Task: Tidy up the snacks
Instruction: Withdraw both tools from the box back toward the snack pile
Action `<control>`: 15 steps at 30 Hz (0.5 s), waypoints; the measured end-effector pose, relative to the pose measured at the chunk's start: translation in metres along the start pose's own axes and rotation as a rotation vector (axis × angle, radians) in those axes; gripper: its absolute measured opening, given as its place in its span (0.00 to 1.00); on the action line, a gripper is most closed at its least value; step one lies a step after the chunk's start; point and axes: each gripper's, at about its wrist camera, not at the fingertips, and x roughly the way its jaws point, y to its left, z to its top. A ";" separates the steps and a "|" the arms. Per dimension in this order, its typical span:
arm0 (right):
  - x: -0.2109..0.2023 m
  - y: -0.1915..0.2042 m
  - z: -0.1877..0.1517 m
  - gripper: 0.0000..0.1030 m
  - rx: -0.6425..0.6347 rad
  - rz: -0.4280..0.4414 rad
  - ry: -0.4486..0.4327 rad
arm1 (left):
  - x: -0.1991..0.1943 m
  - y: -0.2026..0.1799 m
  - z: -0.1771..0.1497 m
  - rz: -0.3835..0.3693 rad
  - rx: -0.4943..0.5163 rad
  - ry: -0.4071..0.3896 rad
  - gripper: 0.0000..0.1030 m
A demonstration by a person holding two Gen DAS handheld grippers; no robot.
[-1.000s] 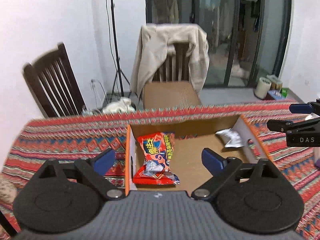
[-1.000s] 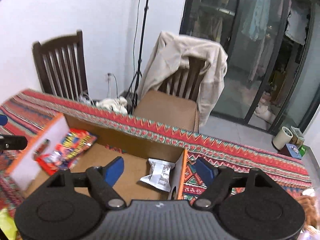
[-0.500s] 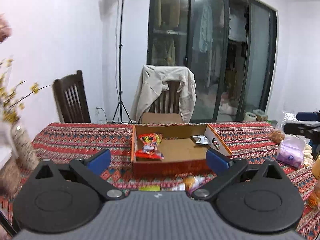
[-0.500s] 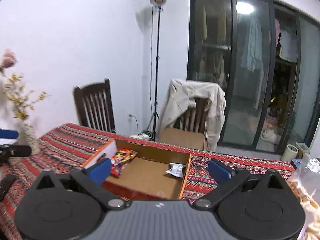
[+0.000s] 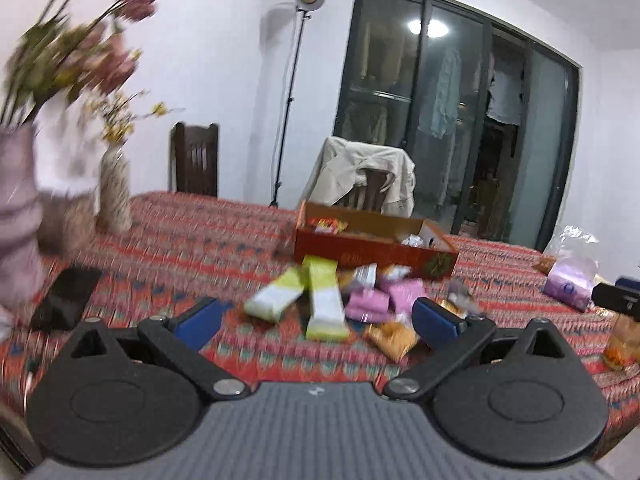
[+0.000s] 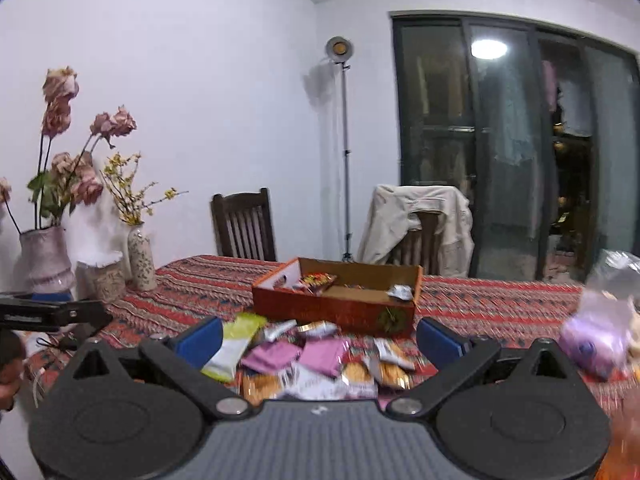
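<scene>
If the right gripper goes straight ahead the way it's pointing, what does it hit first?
Probably the pile of loose snack packets on the table: the open right gripper points over them, with the cardboard box behind. Depth is hard to judge.

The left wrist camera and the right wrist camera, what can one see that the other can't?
Only the left wrist view shows the black phone lying flat on the tablecloth, and two yellow-green packets side by side.

Only the right wrist view shows the pink vase sharply, with its tall faded roses whole.

Both show the cardboard box holding a red snack bag and a silver packet, the pink packets piled in front, and open, empty tongs: left tongs, right tongs.
</scene>
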 end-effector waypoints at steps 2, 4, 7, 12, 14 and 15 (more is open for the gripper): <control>-0.003 0.006 -0.029 1.00 0.041 -0.015 0.003 | -0.001 0.000 -0.025 0.020 0.015 0.017 1.00; 0.000 0.009 -0.060 1.00 0.104 -0.029 0.031 | 0.001 0.000 -0.045 0.042 0.026 0.070 1.00; 0.004 0.015 -0.100 1.00 0.153 -0.062 0.092 | 0.004 0.005 -0.068 0.045 0.032 0.125 1.00; 0.005 0.022 -0.127 1.00 0.147 -0.056 0.131 | 0.007 0.011 -0.084 0.064 0.033 0.155 1.00; 0.008 0.023 -0.129 1.00 0.135 -0.059 0.142 | 0.009 0.012 -0.085 0.066 0.021 0.154 1.00; 0.010 0.025 -0.129 1.00 0.128 -0.069 0.145 | 0.011 0.013 -0.084 0.068 0.019 0.156 1.00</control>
